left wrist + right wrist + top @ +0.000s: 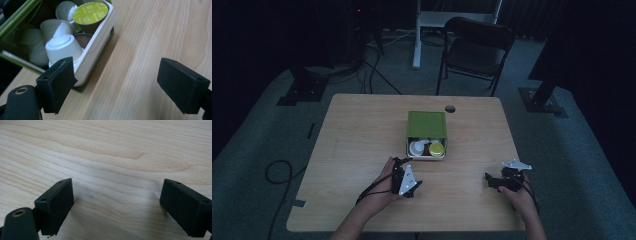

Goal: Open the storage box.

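Note:
A green box with a white inner tray stands at the table's middle, its lid raised at the back. Several coffee capsules lie inside, among them a white one and one with a yellow-green foil top. My left gripper rests on the table just in front and to the left of the box, open, with bare wood between its jaws. My right gripper lies near the table's front right, open over bare wood.
The wooden table has a round cable hole behind the box. A dark folding chair stands beyond the far edge. Cables trail across the floor at the left.

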The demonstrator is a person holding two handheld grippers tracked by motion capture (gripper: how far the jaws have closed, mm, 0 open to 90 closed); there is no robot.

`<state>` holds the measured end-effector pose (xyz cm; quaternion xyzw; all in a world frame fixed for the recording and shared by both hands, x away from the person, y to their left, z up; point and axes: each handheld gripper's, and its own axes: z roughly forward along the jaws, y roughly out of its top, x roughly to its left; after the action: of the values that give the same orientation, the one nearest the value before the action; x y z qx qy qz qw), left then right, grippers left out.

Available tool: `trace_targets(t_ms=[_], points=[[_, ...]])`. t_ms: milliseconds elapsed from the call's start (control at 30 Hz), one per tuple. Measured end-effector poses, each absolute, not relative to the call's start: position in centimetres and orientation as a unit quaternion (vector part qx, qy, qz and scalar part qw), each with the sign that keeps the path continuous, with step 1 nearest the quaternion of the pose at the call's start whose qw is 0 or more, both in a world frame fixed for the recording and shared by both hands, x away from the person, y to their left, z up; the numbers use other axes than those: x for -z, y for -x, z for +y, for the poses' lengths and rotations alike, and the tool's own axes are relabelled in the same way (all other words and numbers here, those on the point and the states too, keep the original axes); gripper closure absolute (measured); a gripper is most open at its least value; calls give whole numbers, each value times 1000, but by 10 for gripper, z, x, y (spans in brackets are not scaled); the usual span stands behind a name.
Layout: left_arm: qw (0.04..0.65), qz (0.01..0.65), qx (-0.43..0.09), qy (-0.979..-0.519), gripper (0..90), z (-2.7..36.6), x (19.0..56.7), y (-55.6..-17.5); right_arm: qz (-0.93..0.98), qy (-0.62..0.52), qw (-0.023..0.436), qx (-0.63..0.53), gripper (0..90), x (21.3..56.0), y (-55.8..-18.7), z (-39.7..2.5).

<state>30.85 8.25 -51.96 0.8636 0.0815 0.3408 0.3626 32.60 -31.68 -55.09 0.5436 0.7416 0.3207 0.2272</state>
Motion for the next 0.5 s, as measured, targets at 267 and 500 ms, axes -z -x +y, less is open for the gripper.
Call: trace_targets(t_ms=[267, 500], points=[[351, 51, -355, -865, 156, 70, 522, -315, 741, -544, 227, -321, 114, 551, -326, -317], [343, 24, -372, -862, 191, 59, 526, -319, 741, -544, 227, -321, 114, 551, -326, -317]])
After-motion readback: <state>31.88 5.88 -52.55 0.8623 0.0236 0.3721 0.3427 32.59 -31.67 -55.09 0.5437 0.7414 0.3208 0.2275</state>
